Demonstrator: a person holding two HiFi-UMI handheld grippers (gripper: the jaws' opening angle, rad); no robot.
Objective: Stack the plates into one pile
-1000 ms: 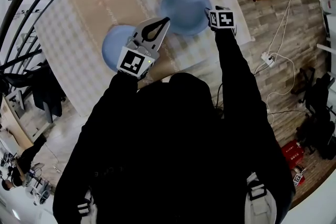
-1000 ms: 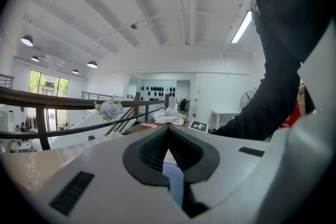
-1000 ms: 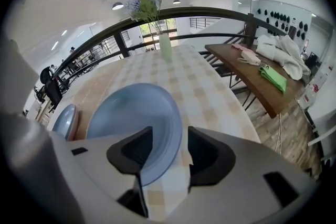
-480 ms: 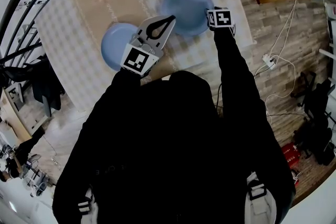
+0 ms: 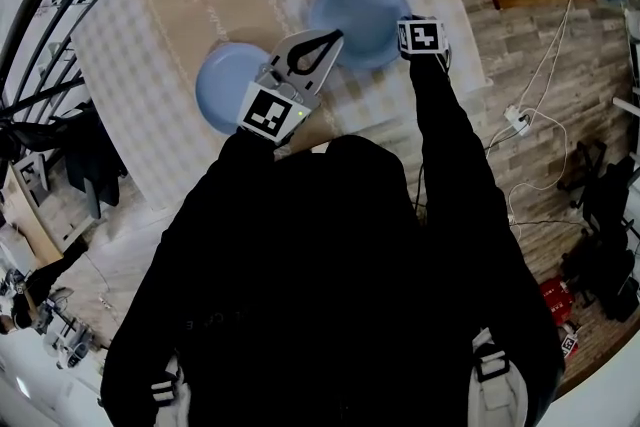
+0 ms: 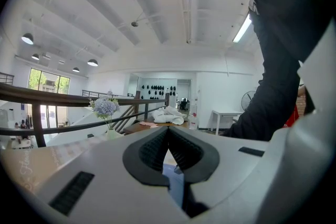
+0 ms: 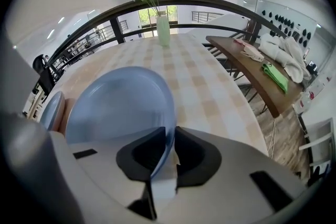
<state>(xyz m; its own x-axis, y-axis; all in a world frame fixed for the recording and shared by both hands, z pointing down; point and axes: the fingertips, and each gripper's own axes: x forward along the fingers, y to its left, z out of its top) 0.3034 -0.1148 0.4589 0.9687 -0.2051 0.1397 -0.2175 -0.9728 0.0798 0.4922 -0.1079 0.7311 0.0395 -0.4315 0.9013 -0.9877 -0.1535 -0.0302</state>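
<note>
right tongs (image 7: 167, 134) closing on rim of right-hand plate (image 7: 121, 102); left tongs (image 6: 168, 129) pinched together, empty

Two blue plates are out here, a left plate (image 5: 220, 87) and a right plate (image 5: 355, 0). There is one checked table (image 5: 130, 35) and one flower vase (image 7: 163, 30).

Head cam: sits above the person (image 5: 330, 265), faces steeply down onto the table (image 5: 130, 45) from mid-distance, with both grippers in frame. Left gripper (image 6: 168, 136) cam: right behind its jaws, pitched up across the room toward the railing (image 6: 79, 97) and ceiling (image 6: 131, 8). Right gripper (image 7: 167, 139) cam: low over the tabletop, looks along its closing jaws with the blue plate (image 7: 121, 102) rim between them. It shares that plate with the head view and the flower vase (image 7: 163, 29) with the left gripper view.
</note>
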